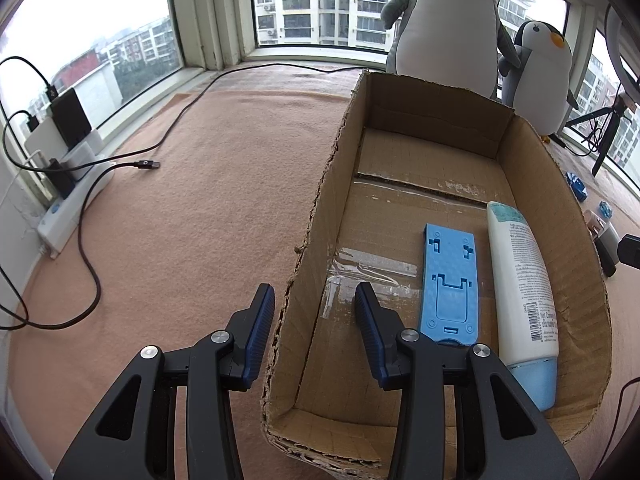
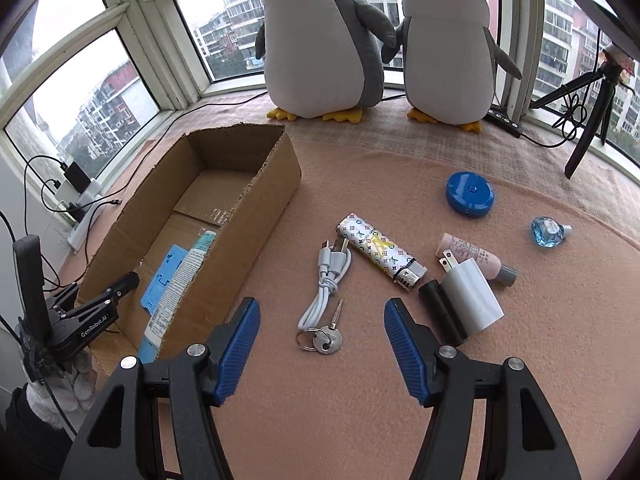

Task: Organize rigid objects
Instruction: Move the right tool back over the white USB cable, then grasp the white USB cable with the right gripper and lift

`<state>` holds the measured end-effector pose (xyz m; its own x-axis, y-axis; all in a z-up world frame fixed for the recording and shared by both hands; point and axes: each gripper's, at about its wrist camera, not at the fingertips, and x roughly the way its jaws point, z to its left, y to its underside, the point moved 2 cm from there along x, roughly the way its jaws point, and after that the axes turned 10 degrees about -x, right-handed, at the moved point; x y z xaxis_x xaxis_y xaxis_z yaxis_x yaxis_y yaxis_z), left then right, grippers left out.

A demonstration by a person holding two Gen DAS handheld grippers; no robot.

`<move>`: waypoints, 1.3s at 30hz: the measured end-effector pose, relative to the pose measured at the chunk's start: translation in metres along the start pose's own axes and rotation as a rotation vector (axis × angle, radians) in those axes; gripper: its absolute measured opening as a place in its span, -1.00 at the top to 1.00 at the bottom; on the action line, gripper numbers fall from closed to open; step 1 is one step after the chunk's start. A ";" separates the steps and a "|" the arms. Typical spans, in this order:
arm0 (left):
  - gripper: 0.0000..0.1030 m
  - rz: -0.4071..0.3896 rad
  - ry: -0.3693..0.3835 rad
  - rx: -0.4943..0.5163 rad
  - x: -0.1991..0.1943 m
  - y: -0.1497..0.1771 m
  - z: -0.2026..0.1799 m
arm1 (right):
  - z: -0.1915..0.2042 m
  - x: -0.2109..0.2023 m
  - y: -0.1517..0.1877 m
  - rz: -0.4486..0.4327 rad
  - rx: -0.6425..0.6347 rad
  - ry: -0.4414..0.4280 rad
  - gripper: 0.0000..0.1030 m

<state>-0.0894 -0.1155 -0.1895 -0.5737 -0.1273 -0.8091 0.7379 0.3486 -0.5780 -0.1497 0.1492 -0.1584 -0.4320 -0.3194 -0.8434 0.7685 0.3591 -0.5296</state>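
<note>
A cardboard box [image 1: 320, 216] [image 2: 276, 184] lies open on the pink blanket, holding a blue phone stand [image 1: 450, 280] [image 2: 166, 276] and a white lotion tube [image 1: 524, 300] [image 2: 180, 292]. My left gripper [image 1: 315, 300] is open, its fingers straddling the box's left wall. My right gripper [image 2: 320, 312] is open and empty above a key on a ring [image 2: 326, 334]. Beyond it lie a white USB cable [image 2: 328, 280], a patterned lighter [image 2: 380, 250], a white charger plug [image 2: 470, 294], a black cylinder [image 2: 442, 308], a pink tube [image 2: 476, 256], a blue round tape measure [image 2: 470, 194] and a blue glass bottle [image 2: 548, 232].
Two plush penguins [image 2: 324, 36] [image 2: 448, 48] stand by the window. A power strip with chargers [image 1: 68, 196] and a loose black cable [image 1: 148, 165] lie at the left. A black tripod [image 2: 588, 112] stands at the right. A gloved hand [image 2: 60, 384] holds the left gripper.
</note>
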 end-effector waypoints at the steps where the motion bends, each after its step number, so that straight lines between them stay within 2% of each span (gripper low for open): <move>1: 0.21 0.000 0.000 0.001 0.000 0.000 0.000 | -0.004 0.004 0.001 0.010 0.007 0.002 -0.18; 5: 0.21 -0.001 -0.001 0.001 0.001 0.000 0.000 | -0.017 0.017 0.001 0.039 0.073 -0.030 -0.14; 8: 0.21 -0.001 -0.001 0.001 0.000 0.000 0.000 | -0.018 0.026 -0.004 0.055 0.077 -0.028 -0.06; 23: 0.21 -0.001 0.000 0.000 0.000 0.000 0.000 | 0.016 0.067 -0.012 0.182 -0.074 0.088 0.38; 26: 0.21 -0.001 -0.001 0.001 0.001 0.000 0.000 | 0.018 0.069 -0.011 0.184 -0.099 0.108 0.45; 28: 0.21 -0.001 -0.001 0.001 0.000 0.000 0.000 | 0.018 0.069 -0.012 0.183 -0.098 0.109 0.61; 32: 0.21 -0.001 -0.001 0.001 0.000 0.000 0.000 | 0.013 0.069 -0.013 0.179 -0.082 0.101 0.72; 39: 0.21 -0.001 -0.001 0.002 0.001 0.000 0.000 | 0.006 0.066 -0.012 0.154 -0.019 0.071 0.76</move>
<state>-0.0895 -0.1158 -0.1900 -0.5743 -0.1286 -0.8085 0.7378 0.3466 -0.5792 -0.1843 0.1185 -0.2076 -0.3423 -0.1964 -0.9188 0.8197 0.4155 -0.3942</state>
